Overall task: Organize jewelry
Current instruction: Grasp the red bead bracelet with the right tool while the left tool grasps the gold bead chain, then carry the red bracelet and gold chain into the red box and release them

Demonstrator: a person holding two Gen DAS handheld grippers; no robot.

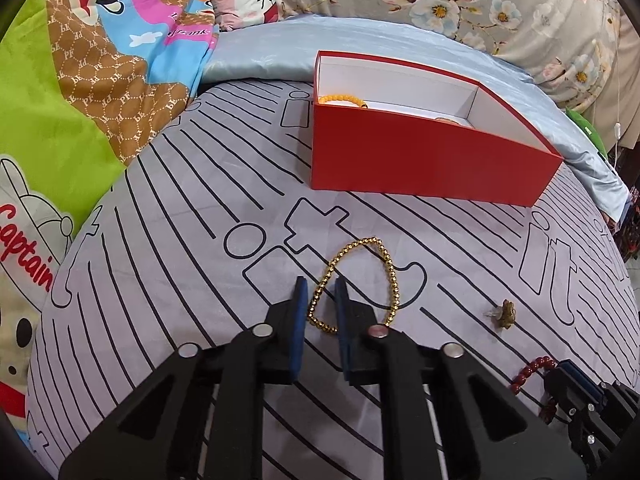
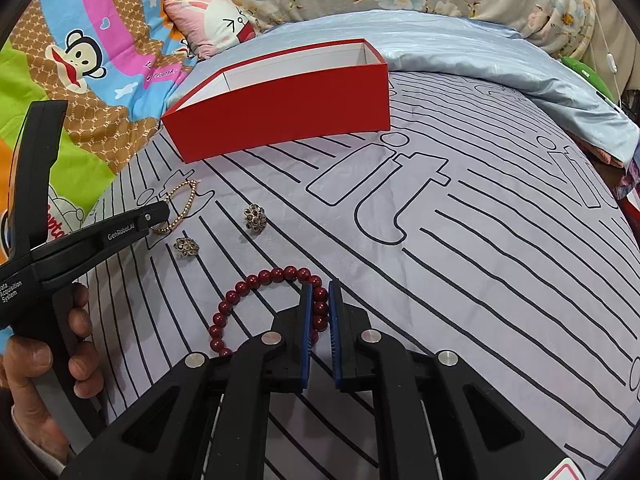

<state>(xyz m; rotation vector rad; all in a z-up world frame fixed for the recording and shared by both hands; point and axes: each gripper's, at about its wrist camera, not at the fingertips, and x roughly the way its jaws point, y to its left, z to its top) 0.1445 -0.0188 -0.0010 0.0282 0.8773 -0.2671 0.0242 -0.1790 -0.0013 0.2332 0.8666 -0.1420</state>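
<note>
A gold bead bracelet lies on the striped sheet. My left gripper straddles its left strand with narrow jaws; sheet shows on both sides of the strand, and the right finger stands inside the loop. In the right wrist view my left gripper rests at the gold bracelet. My right gripper is shut on a dark red bead bracelet, with beads pinched between the blue pads. The open red box holds a yellow bead bracelet. Two flower-shaped earrings lie loose between the bracelets.
The red box stands at the far side of the sheet. A cartoon quilt borders the left, and a blue satin pillow lies behind the box. A person's hand holds the left gripper's handle. The bed drops off at the right.
</note>
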